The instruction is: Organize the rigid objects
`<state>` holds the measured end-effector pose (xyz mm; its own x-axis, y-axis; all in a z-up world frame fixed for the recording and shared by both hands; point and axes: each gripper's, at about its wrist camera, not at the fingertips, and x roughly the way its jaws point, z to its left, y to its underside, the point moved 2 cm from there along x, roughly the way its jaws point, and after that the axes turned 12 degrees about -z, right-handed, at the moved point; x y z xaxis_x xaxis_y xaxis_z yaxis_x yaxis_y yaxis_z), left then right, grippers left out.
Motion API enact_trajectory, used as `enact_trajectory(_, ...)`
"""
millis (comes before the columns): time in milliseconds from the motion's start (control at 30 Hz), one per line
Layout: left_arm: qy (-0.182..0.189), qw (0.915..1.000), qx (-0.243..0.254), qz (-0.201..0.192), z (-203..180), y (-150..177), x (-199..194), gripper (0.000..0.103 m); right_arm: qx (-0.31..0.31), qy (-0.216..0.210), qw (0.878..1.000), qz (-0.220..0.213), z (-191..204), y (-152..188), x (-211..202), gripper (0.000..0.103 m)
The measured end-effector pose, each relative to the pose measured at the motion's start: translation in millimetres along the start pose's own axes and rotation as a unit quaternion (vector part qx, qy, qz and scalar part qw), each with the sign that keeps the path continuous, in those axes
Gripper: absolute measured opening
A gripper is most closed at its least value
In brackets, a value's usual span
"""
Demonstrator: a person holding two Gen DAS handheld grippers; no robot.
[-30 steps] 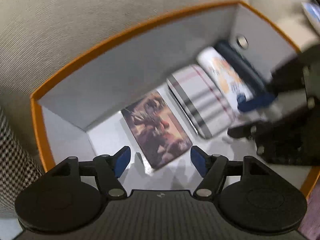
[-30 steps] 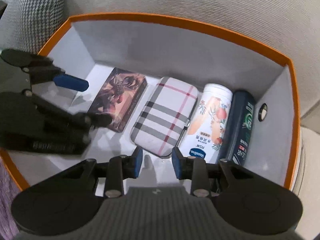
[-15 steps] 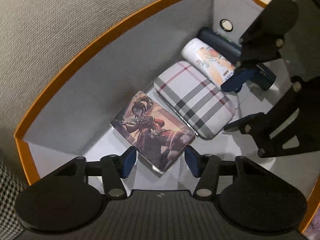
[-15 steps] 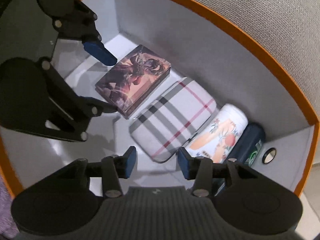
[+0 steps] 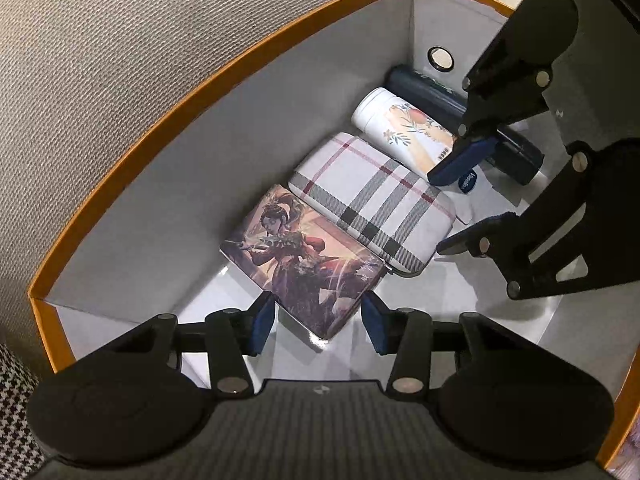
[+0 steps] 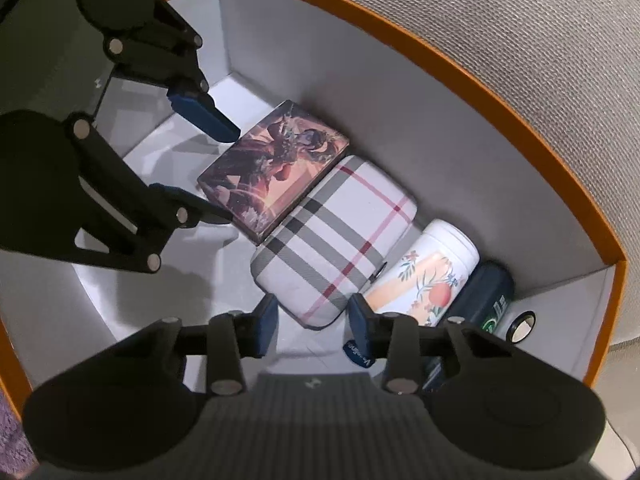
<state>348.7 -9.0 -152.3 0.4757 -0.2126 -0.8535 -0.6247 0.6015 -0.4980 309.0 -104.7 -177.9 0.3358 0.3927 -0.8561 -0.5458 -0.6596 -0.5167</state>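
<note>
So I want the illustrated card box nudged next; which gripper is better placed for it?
Left. The left gripper straddles the card box corner, jaws closing. The right gripper straddles the plaid case instead.

Inside the orange-rimmed box (image 5: 224, 64) with grey walls we see a plaid case (image 5: 372, 204) in white, grey and red, beside a dark-blue bottle (image 5: 436, 100).

A home living room, judging by the ribbed beige sofa upholstery (image 5: 120, 60) and houndstooth cushion (image 5: 14, 412)
</note>
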Motion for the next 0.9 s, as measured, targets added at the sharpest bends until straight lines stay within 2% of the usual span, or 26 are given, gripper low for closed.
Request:
enact_trajectory(100,-0.009,0.9997,-0.024,0.006,2.1,0.9,4.6,0.056,0.008,0.005,1.000,-0.003,-0.3,2.2,-4.5,0.041)
enact_trajectory(200,-0.009,0.9992,-0.038,-0.011,-0.5,3.5,-8.7,0.056,0.014,0.002,1.000,-0.007,1.1,5.5,-11.4,0.042)
enact_trajectory(400,-0.009,0.9935,-0.084,-0.077,-9.8,5.8,-56.3,0.056,0.033,0.008,0.999,-0.024,7.5,11.0,-41.0,0.042)
enact_trajectory(533,-0.011,0.9852,-0.111,-0.130,-23.6,10.2,-92.1,0.056,0.073,0.027,0.995,-0.058,12.3,16.6,-70.4,0.043)
enact_trajectory(633,-0.018,0.9751,-0.134,-0.176,-37.4,16.7,-123.0,0.056,0.111,0.045,0.988,-0.100,14.7,26.7,-99.5,0.043)
enact_trajectory(733,-0.007,0.9643,-0.152,-0.217,-52.7,26.2,-149.8,0.056,0.155,0.057,0.976,-0.144,18.3,41.5,-132.5,0.044)
enact_trajectory(900,0.016,0.9540,-0.181,-0.238,-88.7,49.4,-176.8,0.056,0.196,0.071,0.958,-0.196,38.4,77.7,-172.7,0.045)
